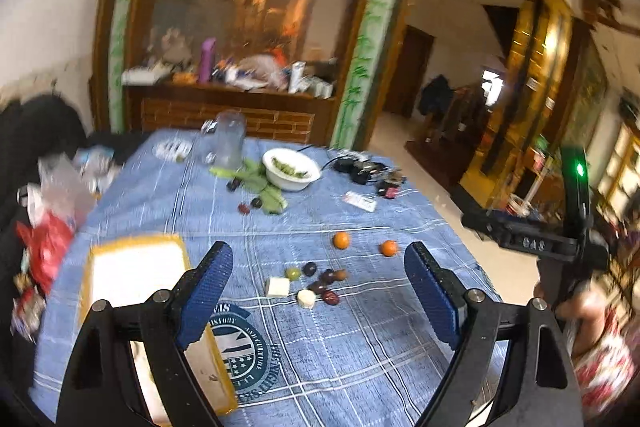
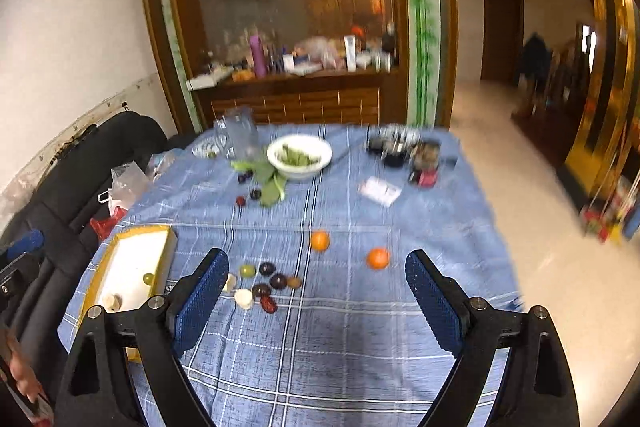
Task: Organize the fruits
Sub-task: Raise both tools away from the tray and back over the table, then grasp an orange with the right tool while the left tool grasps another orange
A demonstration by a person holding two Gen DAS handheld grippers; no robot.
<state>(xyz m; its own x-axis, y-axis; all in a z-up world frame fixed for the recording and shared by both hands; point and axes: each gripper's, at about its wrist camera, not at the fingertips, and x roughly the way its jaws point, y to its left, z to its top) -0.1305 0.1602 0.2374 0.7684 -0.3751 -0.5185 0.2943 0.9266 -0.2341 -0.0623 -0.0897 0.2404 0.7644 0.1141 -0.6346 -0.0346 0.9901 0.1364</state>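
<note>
Two oranges lie on the blue checked tablecloth; the right wrist view shows them too. Nearer lies a cluster of dark plums, a green grape, a red date and pale cut pieces. A yellow-rimmed white box at the left holds a green grape and a pale piece. My left gripper is open above the cluster, holding nothing. My right gripper is open too, with nothing between its fingers.
At the far end stand a white bowl of greens, green leaves with more plums, a clear jug, black gadgets and a card. Bags crowd the left edge. The other handheld device hangs right of the table.
</note>
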